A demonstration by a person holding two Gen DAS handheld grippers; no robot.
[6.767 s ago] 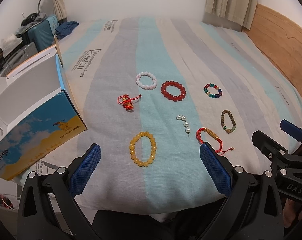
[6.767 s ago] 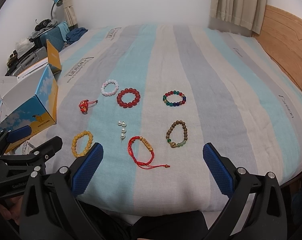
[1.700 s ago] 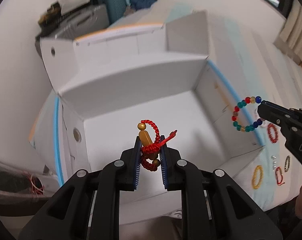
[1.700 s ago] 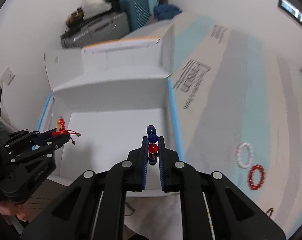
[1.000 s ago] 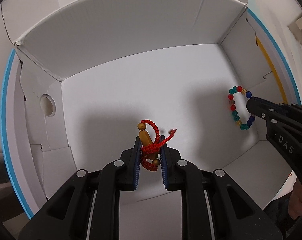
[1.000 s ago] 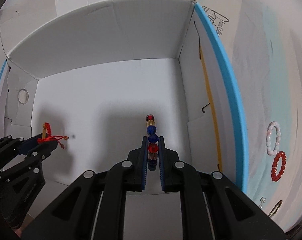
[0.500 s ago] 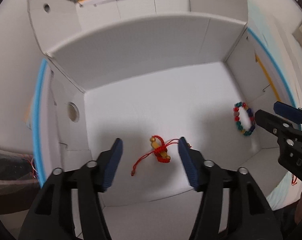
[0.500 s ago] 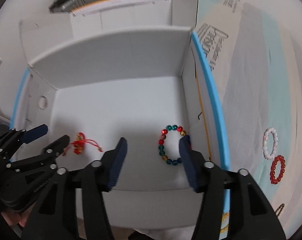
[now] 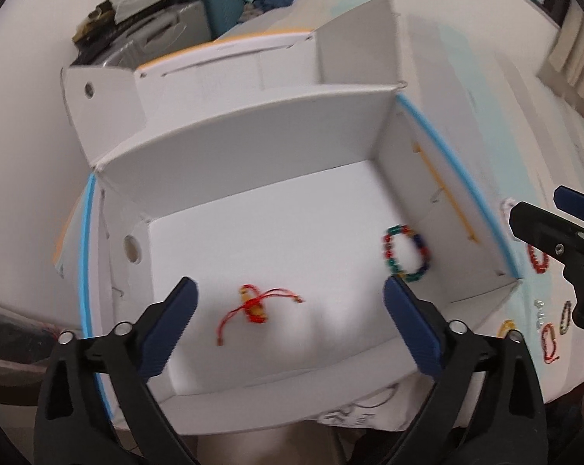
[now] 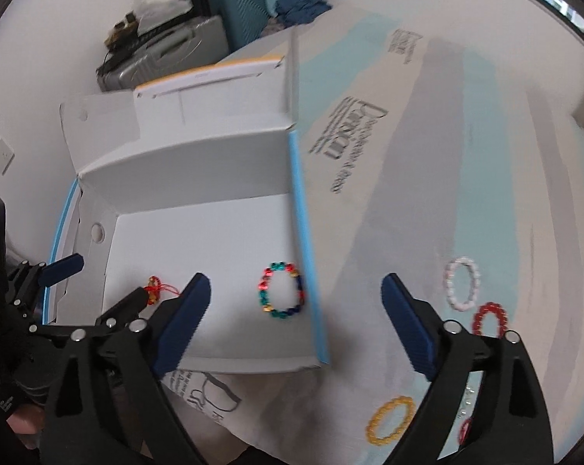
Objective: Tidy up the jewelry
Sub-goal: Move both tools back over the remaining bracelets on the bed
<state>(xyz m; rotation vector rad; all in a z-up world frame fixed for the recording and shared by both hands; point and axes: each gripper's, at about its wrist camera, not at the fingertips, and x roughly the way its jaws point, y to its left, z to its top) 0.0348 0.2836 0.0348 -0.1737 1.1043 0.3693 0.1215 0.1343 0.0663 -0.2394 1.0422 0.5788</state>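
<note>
both sets of jaws stand spread wide and hold nothing. the left gripper (image 9: pixel 288 308) hangs above the white box (image 9: pixel 253 147), with the red cord bracelet (image 9: pixel 255 304) lying on the box floor straight between its jaws and its loose cord ends trailing to either side. the multicolour bead bracelet (image 10: pixel 281 290) lies flat inside the box, ahead and left of the right gripper (image 10: pixel 296 310), just beside the blue-edged wall. the pieces yet to be sorted lie out on the bed (image 10: pixel 427 162), all to the right of those jaws: the white bead bracelet (image 10: pixel 461 283) and red bead bracelet (image 10: pixel 489 319) ahead-right, the yellow bead bracelet (image 10: pixel 390 420) low and near. the right gripper looks the nearer one for these, by my judgement. motion blur softens everything, and another red piece low on the bed is partly hidden behind the right finger.
</note>
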